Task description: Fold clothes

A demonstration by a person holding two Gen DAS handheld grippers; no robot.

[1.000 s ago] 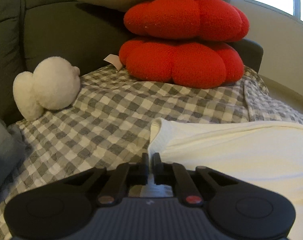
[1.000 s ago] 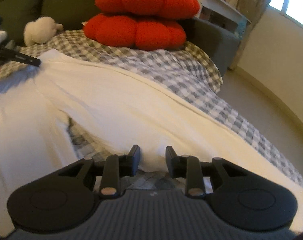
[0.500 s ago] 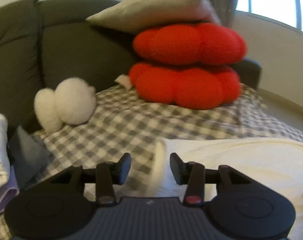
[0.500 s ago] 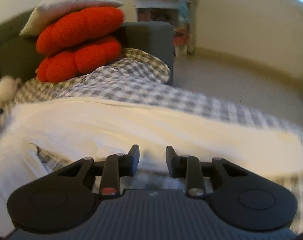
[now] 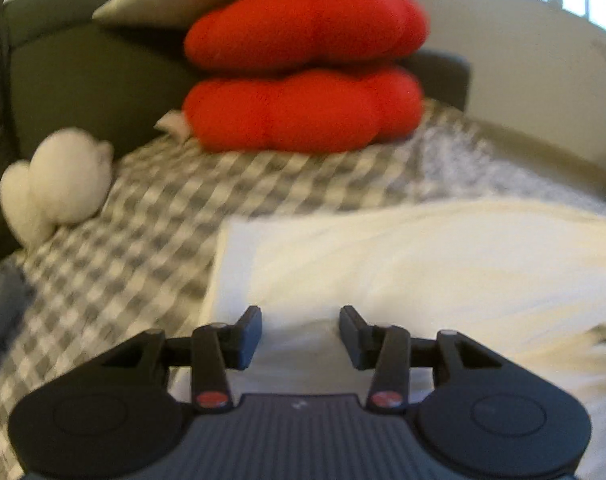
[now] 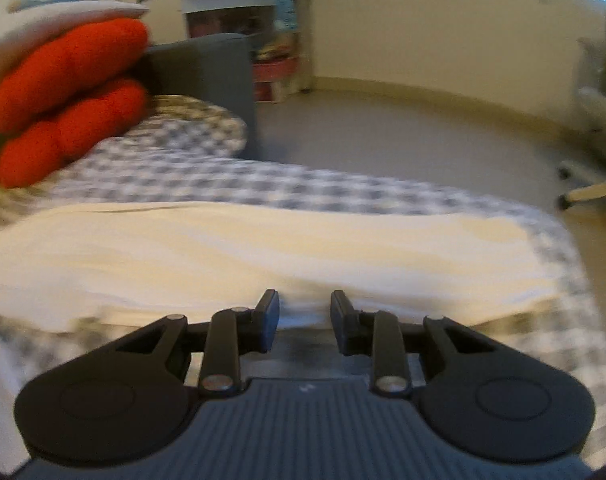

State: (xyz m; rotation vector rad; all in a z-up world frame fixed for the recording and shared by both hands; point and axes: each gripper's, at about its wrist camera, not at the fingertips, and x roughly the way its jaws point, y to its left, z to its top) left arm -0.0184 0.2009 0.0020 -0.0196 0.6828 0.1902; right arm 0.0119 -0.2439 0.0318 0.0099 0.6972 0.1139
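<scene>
The left gripper (image 5: 300, 330) has let go: a second ago its jaws were pinched together on the corner of the cream garment (image 5: 403, 264), and since then they have been opening, so that they now stand well apart with the cloth lying loose beneath and between them, neither pad pressing on it; the garment's squared corner, which sat right at the fingertips before, now lies a little ahead and to the left of them on the grey checked blanket (image 5: 151, 232); the view is blurred. The right gripper (image 6: 305, 314) keeps the same partly open gap as a second ago and holds nothing; its jaws hang over the near edge of the garment (image 6: 263, 252), whether touching it cannot be told; its view has swung round, from looking along the sofa with the left gripper at the far corner to facing the sofa arm, the floor and a chair base (image 6: 587, 194), and the red cushions (image 6: 63, 96) have slid to the left edge. The garment now lies as a long folded band across the blanket, where earlier it was spread loose with a sleeve trailing; the red cushions (image 5: 303, 68) and the white plush toy (image 5: 59, 184) sit where they were.
</scene>
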